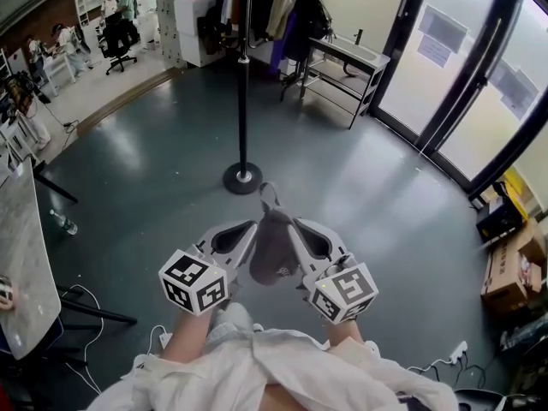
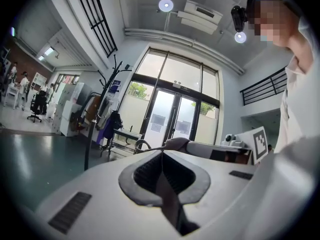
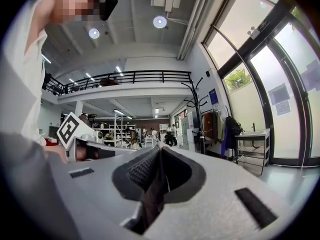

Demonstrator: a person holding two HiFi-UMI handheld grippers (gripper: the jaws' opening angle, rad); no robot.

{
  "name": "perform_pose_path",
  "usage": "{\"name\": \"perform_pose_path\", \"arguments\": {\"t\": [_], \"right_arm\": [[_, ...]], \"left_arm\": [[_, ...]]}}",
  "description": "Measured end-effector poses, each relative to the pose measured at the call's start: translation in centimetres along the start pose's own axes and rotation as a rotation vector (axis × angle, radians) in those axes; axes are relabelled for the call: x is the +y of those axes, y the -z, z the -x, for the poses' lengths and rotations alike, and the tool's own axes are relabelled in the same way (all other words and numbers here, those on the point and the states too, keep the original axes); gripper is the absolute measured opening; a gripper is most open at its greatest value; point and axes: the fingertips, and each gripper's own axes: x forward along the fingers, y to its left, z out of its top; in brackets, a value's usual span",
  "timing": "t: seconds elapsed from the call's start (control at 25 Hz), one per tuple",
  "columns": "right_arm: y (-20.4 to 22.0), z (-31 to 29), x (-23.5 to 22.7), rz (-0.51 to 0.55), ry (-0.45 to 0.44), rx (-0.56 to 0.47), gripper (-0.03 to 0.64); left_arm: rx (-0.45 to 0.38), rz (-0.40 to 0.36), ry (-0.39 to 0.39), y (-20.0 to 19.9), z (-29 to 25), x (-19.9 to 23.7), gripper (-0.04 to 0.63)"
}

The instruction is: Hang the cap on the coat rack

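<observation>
Grey-green glossy floor (image 1: 342, 195) is wide open up to the black metal coat rack pole (image 1: 242, 110); dark hanging coats (image 1: 264, 0) crowd behind it.

The grey fabric cap (image 1: 274, 248) hung between the left gripper (image 1: 250, 228) and the right gripper (image 1: 297, 227), pinched in both. Ahead, well apart, the black metal coat rack (image 1: 242, 101) stood on the smooth floor (image 1: 368, 187).

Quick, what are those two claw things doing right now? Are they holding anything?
Left gripper: closed, pinching one side of the cap.
Right gripper: closed, pinching the other side of the cap.
</observation>
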Motion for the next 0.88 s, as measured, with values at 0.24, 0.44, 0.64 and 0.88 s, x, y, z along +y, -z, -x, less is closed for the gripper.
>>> {"name": "perform_pose_path", "arguments": {"t": [0.24, 0.44, 0.64, 0.88], "right_arm": [[1.6, -0.6, -2.3, -0.013, 0.016, 0.039, 0.017], [2.0, -4.4, -4.7, -0.014, 0.024, 0.042, 0.018], [1.5, -9.8, -7.3, -0.003, 0.024, 0.03, 0.017], [-0.2, -17.0, -10.7, 0.022, 0.043, 0.015, 0.017]], "left_arm": [[0.013, 0.03, -0.004, 0.7, -2.0, 1.5, 0.015], [0.026, 0.04, 0.005, 0.7, -4.5, 4.4, 0.017], [0.014, 0.034, 0.012, -1.2, -7.5, 9.2, 0.017], [-0.001, 0.01, 0.034, -5.0, -11.3, 15.8, 0.017]]}}
